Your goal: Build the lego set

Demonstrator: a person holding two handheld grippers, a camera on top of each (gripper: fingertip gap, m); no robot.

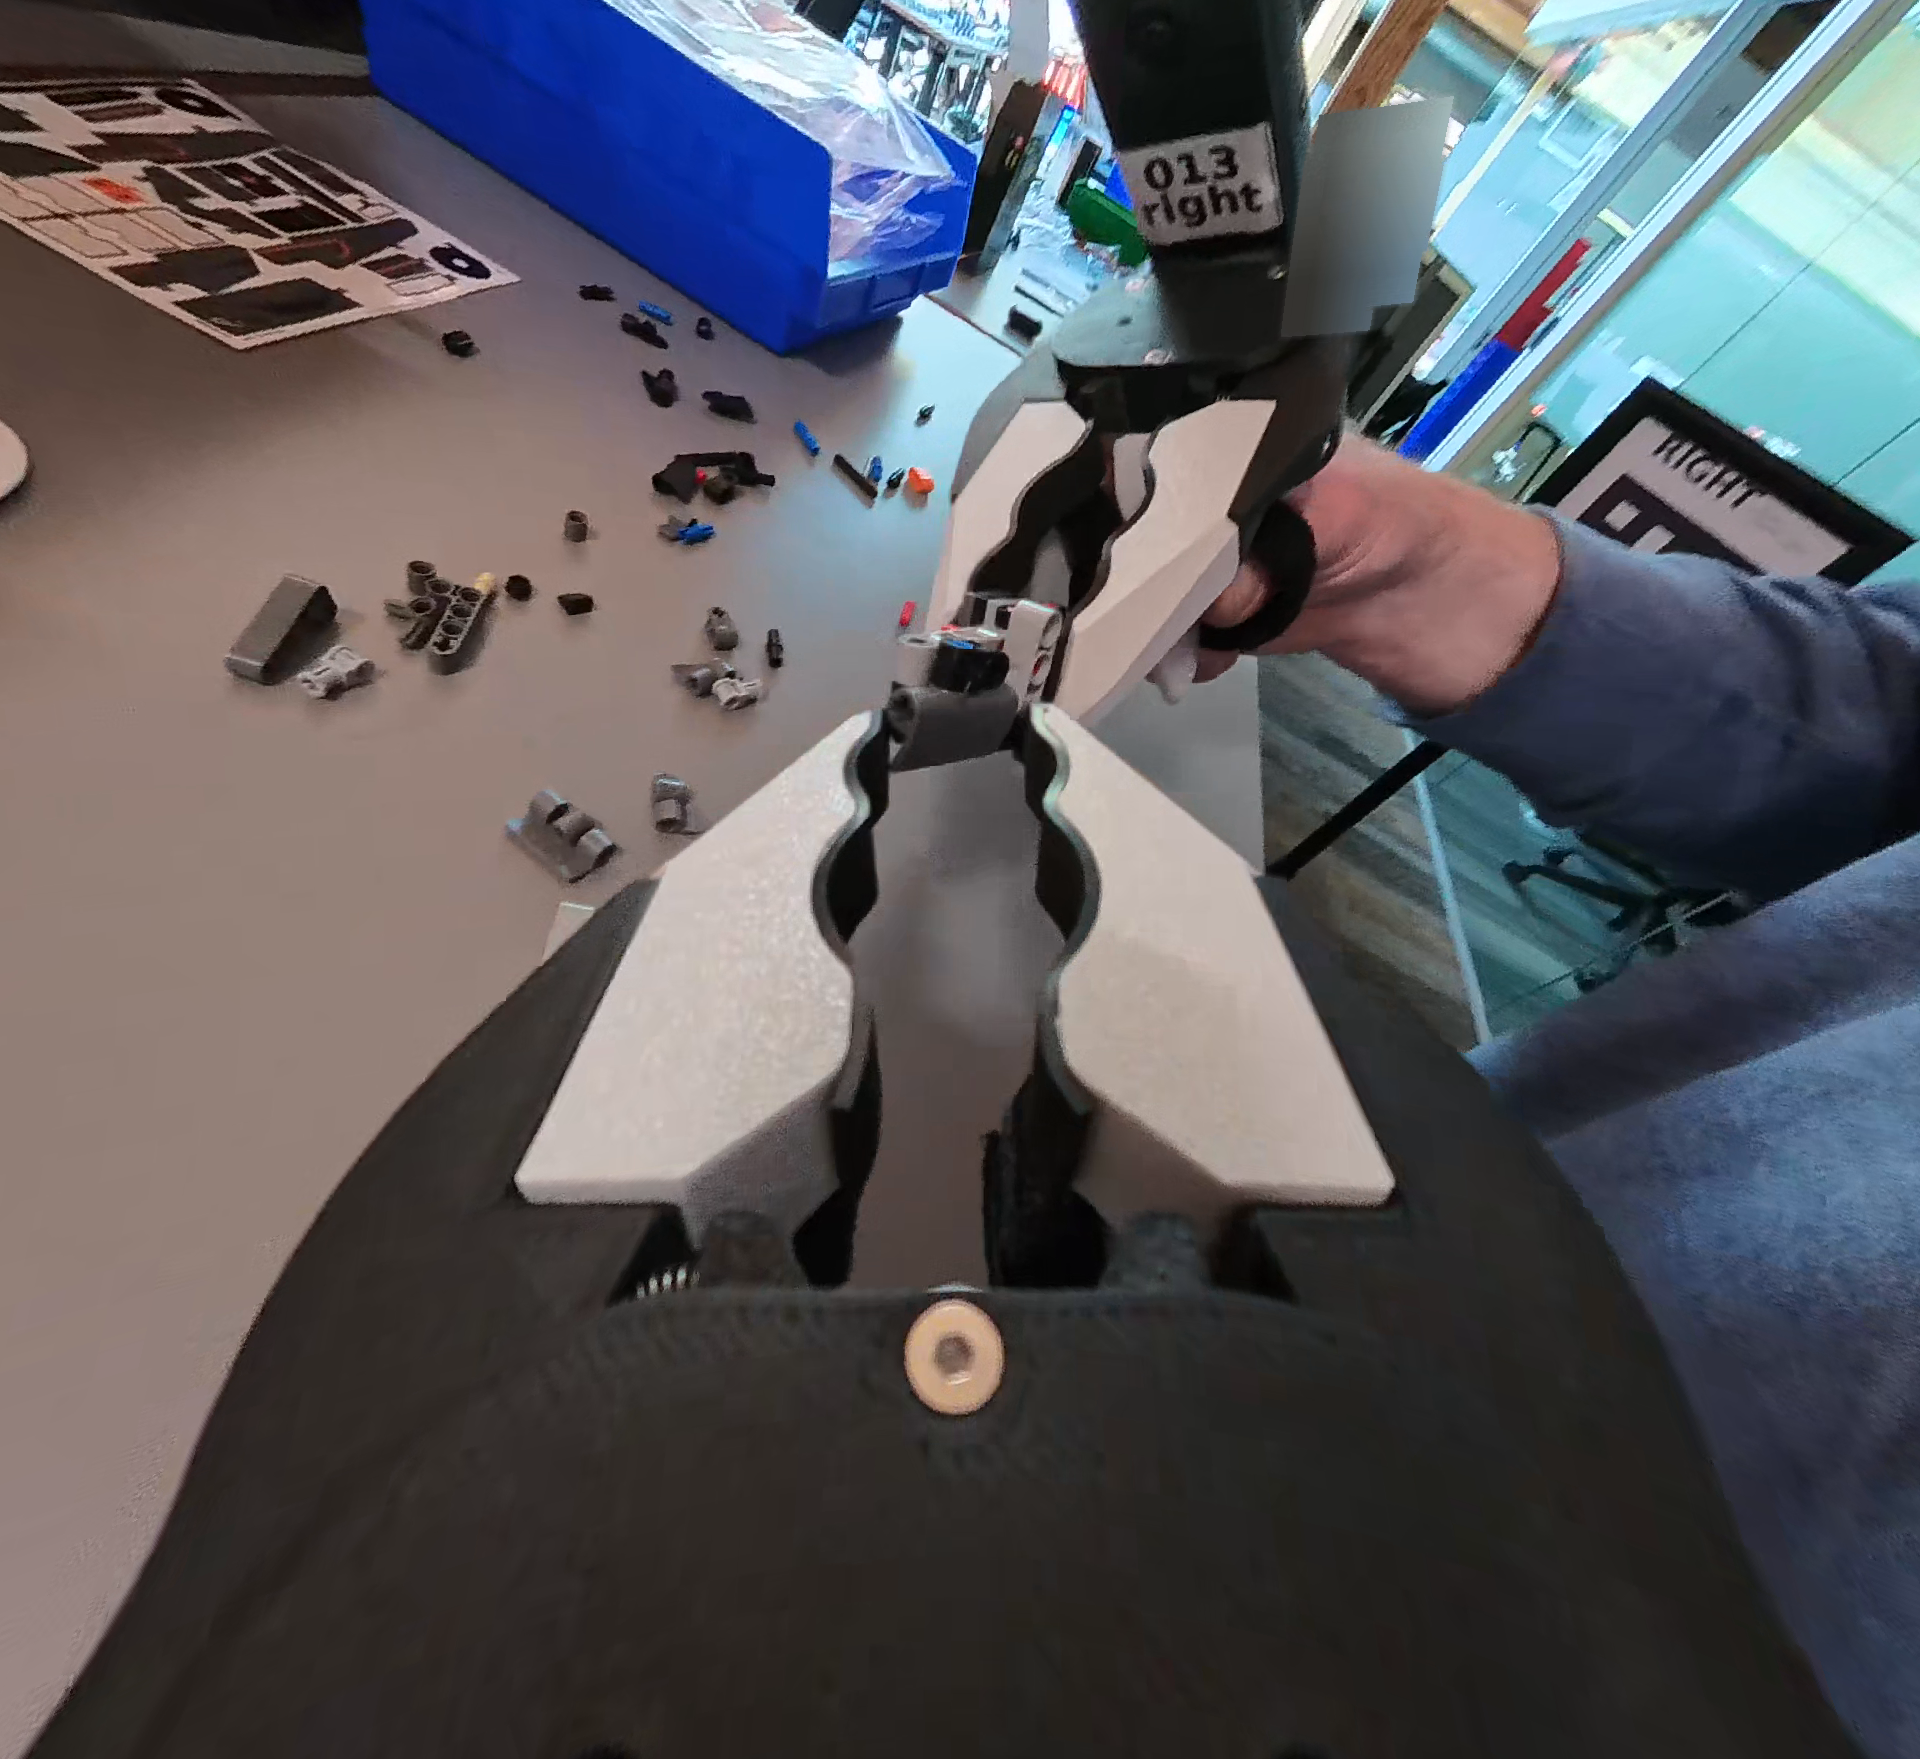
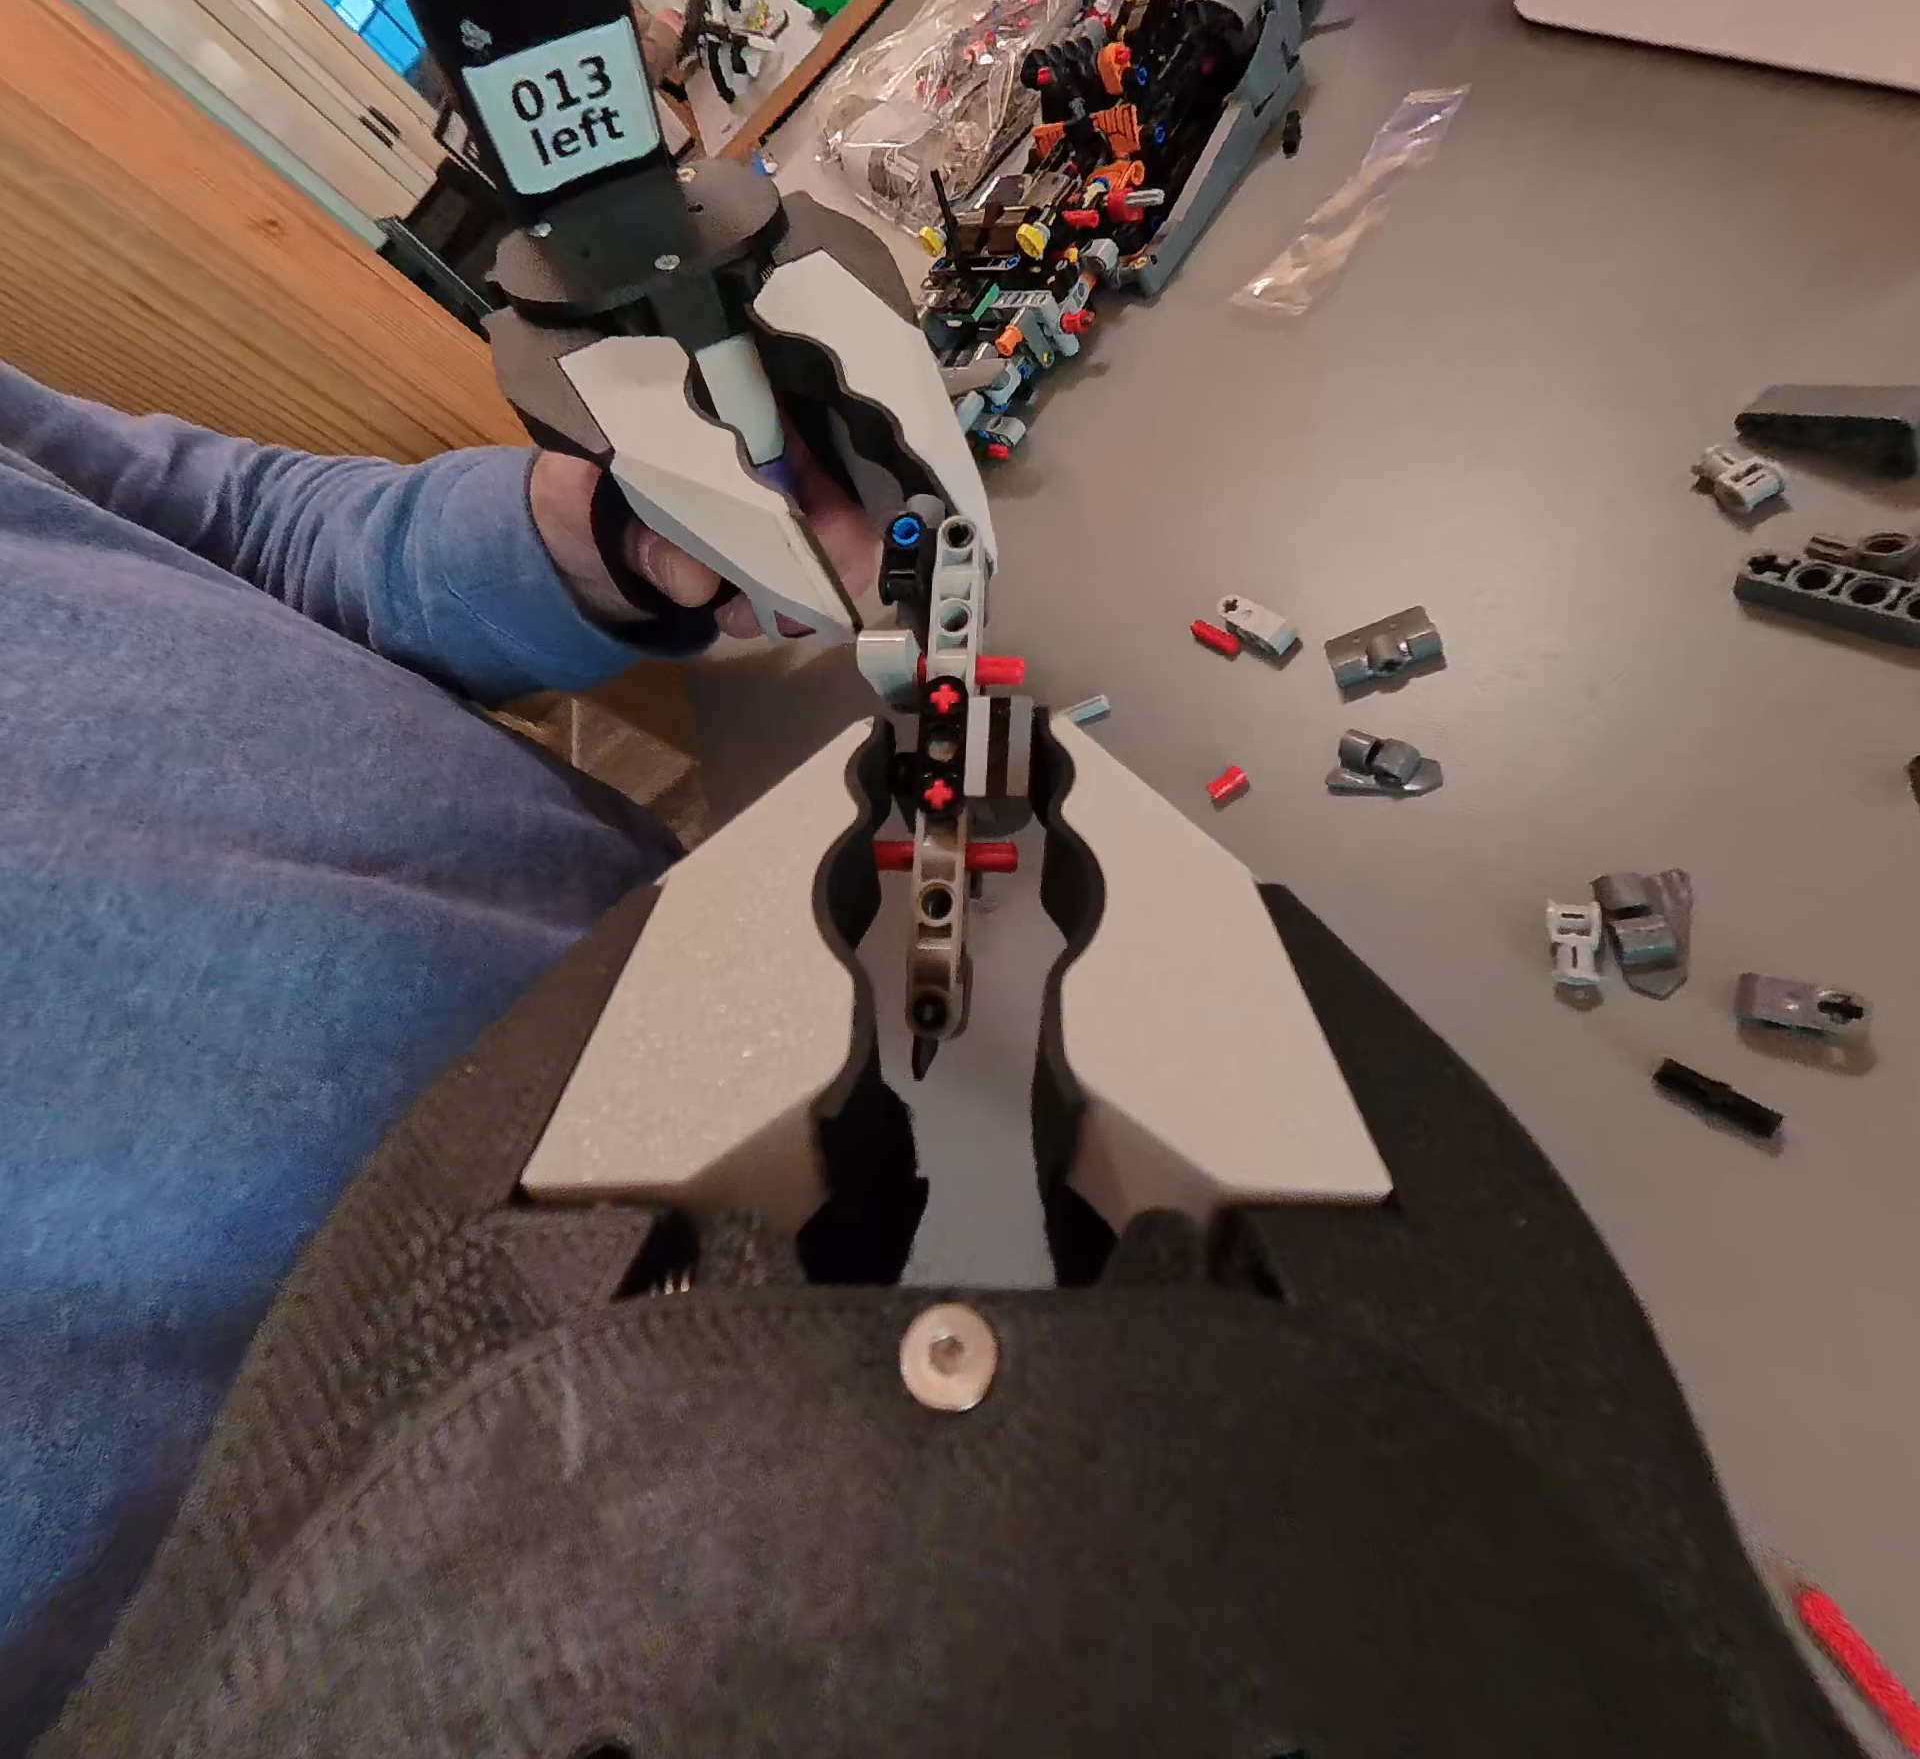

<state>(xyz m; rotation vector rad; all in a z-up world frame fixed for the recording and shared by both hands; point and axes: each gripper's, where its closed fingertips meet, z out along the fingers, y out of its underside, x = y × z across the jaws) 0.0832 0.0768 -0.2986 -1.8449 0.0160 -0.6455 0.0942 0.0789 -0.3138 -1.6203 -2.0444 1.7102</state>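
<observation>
Both grippers meet above the grey table (image 1: 208, 878) near its edge. My left gripper (image 1: 961, 722) is shut on a dark grey lego piece (image 1: 951, 733). My right gripper (image 2: 961, 733) is shut on a small sub-assembly (image 2: 951, 743) of light grey and black beams with red pins; a tan beam hangs back between its fingers. In the left wrist view the right gripper (image 1: 1013, 644) holds that sub-assembly (image 1: 997, 639) right against the dark grey piece. In the right wrist view the left gripper (image 2: 914, 592) presses its grey piece (image 2: 883, 660) to the sub-assembly's upper end.
Loose lego pieces (image 1: 436, 613) lie scattered on the table, more on the right (image 2: 1382, 649). A blue bin (image 1: 623, 78) and a sticker sheet (image 1: 208, 192) lie far left. A partly built model (image 2: 1143, 151) and plastic bags (image 2: 1361, 192) lie beyond. My two grippers' fingertips are within a few centimetres of each other.
</observation>
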